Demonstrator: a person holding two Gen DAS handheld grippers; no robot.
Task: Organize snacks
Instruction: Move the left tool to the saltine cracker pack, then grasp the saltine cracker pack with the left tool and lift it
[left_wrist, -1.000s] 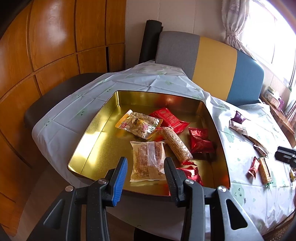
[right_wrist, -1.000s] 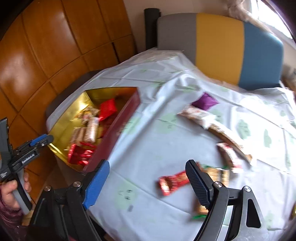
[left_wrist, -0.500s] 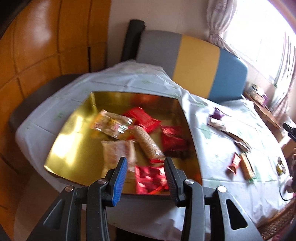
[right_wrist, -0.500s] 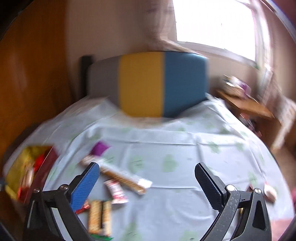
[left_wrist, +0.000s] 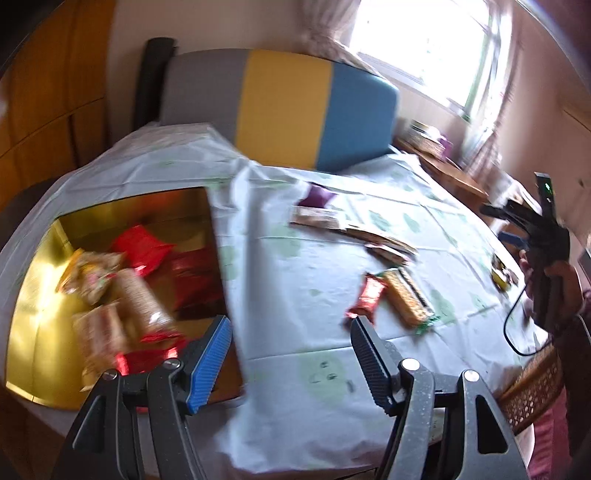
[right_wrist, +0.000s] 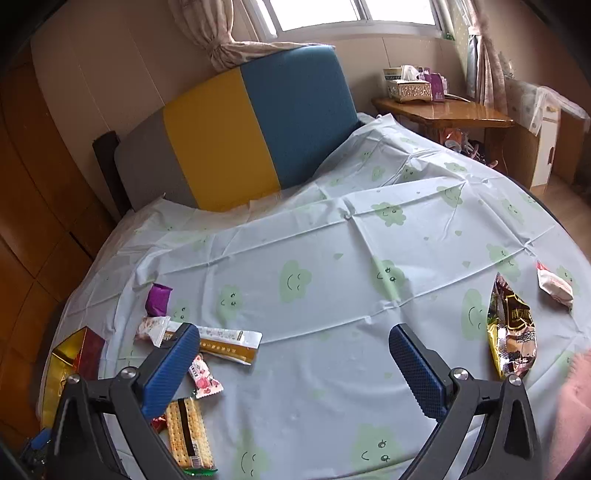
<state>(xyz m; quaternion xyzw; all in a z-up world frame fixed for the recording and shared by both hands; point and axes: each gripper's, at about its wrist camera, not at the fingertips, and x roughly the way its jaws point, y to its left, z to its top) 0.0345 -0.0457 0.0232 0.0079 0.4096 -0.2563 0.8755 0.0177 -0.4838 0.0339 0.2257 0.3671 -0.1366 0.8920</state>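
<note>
Swinging away from the gold tray (left_wrist: 33, 280), we are carrying both the left gripper (left_wrist: 290, 354) and right gripper (right_wrist: 295, 369) spread and empty toward snacks still loose on the counter (right_wrist: 332, 258), such as the cracker pack (right_wrist: 188, 432).

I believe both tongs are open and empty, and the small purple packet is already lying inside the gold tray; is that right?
Not quite: in the right wrist view, the purple packet lies on the tablecloth, outside the gold tray. The left tongs and right tongs are indeed open and empty.

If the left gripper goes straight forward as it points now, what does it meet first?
Probably the small red snack packet on the tablecloth. The open left gripper is empty and points over bare cloth first; depth is unclear.
</note>
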